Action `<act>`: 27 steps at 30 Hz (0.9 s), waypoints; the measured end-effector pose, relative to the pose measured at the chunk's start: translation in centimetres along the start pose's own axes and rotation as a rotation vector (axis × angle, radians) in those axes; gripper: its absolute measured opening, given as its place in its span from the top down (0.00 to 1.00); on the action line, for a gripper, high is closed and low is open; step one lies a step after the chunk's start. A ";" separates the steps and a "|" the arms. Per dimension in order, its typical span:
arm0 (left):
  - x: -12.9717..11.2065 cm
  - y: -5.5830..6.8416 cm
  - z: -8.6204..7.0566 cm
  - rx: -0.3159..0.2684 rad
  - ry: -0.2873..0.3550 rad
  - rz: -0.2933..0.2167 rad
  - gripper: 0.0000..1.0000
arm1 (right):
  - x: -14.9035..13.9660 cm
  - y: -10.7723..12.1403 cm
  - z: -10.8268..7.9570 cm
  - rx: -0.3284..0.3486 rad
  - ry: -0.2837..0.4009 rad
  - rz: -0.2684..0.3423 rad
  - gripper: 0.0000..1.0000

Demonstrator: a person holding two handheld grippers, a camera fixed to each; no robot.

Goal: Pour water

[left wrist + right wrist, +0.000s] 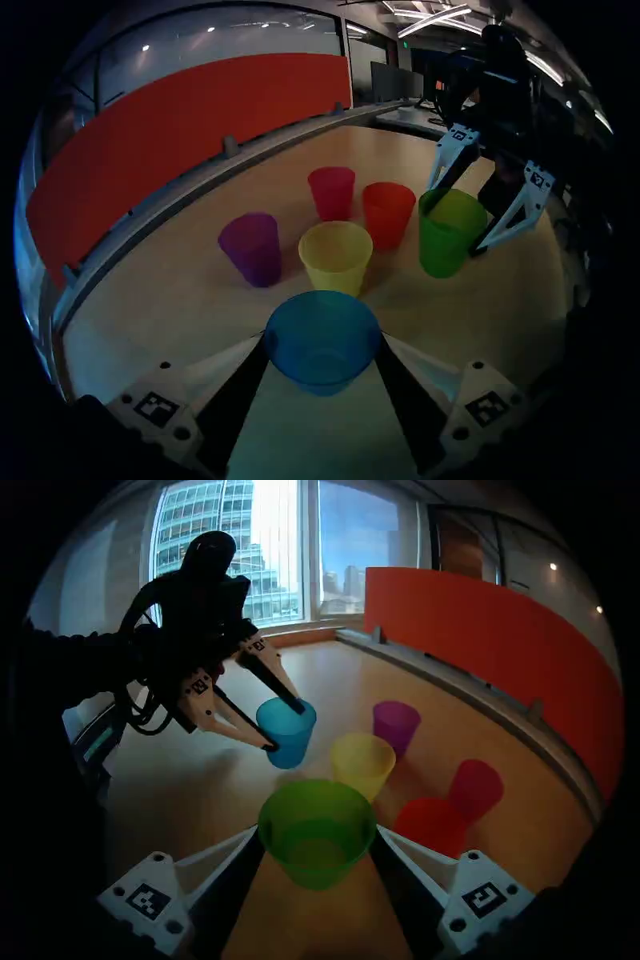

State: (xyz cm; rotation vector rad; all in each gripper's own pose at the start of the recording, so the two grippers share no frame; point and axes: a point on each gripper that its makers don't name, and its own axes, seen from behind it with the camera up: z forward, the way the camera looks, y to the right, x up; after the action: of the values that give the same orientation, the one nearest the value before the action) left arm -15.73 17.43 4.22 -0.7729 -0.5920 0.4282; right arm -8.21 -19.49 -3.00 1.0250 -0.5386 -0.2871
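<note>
Gripping blue cup [322, 340] — green cup [317, 832] likewise

We log a near cup [322, 340] low centre, a cup cluster [336, 256] mid-frame behind it, a far cup [450, 230] to the cluster's right.

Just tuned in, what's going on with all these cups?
A person works a gripper in each hand. The left gripper is shut on the blue cup, and the right gripper is shut on the green cup. Both cups look upright, so no pouring yet. The purple, yellow, pink and red cups stand on the table. Water isn't discernible.
</note>
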 end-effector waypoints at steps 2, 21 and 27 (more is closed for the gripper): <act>-0.2 0.1 0.2 -0.002 -0.001 -0.002 0.11 | -0.1 -0.1 0.2 0.001 -0.004 -0.002 0.09; -1.7 0.3 1.0 -0.012 -0.007 -0.024 0.11 | -0.9 -0.3 0.5 0.005 -0.019 0.006 0.09; -2.1 0.1 0.9 -0.013 -0.011 -0.034 0.11 | -1.2 -0.4 0.7 0.002 -0.024 0.005 0.09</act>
State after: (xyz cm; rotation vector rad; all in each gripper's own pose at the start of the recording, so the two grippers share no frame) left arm -17.88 16.81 3.92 -0.7723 -0.6177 0.3976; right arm -9.56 -19.62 -3.38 1.0230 -0.5636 -0.2946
